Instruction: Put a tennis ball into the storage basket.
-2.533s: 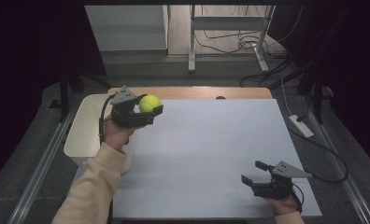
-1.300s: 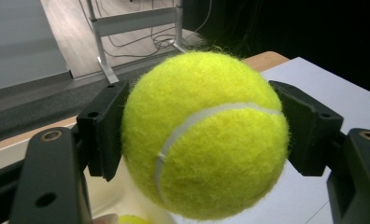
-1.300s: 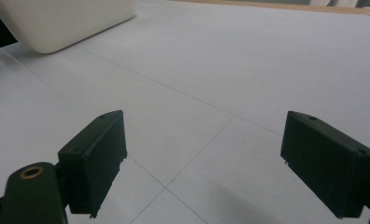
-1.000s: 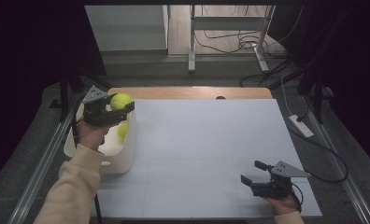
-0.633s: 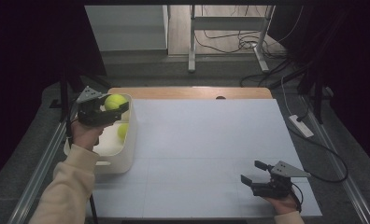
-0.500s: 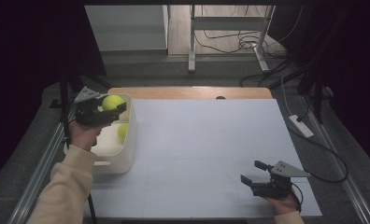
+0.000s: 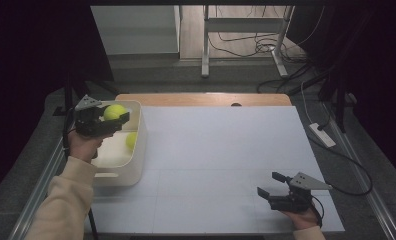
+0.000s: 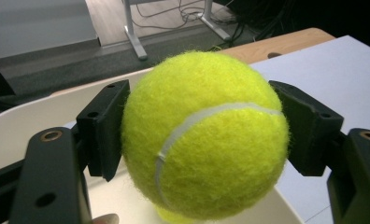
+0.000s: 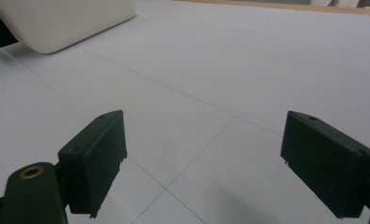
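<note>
Over the white plastic bin (image 7: 136,167), the left gripper (image 7: 117,116) clamps a fuzzy yellow tennis ball (image 7: 114,111); next, I'd judge, release it beside the other ball (image 7: 131,140). The right gripper (image 7: 272,186) rests open.

The left gripper (image 7: 117,116) is held out at the far left on an extended, cream-sleeved forearm, its jaws clamped on a tennis ball (image 8: 205,135). The right gripper (image 7: 270,184) sits low at the near right, jaws wide apart and pointing left, the hand (image 7: 300,218) beneath it.
</note>
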The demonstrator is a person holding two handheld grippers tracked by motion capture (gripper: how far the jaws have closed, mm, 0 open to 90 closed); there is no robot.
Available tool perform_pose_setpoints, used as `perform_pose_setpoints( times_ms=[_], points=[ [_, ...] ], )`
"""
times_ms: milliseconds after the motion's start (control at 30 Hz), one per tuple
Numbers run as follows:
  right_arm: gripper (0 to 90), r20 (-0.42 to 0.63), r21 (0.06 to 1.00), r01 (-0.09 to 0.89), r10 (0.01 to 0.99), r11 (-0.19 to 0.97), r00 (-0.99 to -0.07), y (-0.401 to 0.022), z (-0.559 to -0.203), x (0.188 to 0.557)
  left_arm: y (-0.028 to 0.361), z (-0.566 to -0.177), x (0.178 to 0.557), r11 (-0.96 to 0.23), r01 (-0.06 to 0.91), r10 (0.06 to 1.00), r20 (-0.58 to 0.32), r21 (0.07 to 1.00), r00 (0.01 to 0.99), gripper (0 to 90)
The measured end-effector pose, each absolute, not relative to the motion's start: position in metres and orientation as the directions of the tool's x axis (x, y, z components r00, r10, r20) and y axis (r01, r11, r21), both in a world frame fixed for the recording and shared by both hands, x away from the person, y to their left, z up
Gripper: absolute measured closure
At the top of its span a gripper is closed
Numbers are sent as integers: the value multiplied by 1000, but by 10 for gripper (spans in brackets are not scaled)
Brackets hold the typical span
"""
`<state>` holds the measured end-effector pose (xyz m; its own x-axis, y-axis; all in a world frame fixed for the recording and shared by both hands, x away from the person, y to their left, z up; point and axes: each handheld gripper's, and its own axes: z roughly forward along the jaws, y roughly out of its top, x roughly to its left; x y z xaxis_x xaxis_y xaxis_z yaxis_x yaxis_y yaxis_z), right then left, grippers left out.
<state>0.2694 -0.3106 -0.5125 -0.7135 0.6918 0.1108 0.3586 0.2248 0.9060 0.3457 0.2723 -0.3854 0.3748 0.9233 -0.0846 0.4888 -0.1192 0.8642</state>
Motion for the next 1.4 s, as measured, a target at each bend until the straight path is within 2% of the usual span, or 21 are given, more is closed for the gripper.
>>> perform_pose_setpoints(
  times_ms=[767,1267,1333,1400],
  points=[
    [142,109,906,357,690,227,-715,-310,-513,270,273,-405,353,-204,597,914,-66,776,399,260],
    [142,108,906,357,690,228,-716,-310,-513,270,276,-406,350,-201,596,918,-62,778,391,256],
    [142,109,906,357,690,227,-715,-310,-513,270,277,-406,350,-191,593,924,-61,782,377,245],
    [142,108,906,357,691,227,-715,-310,-513,270,278,-405,349,-173,586,929,-67,792,364,174]
  ],
)
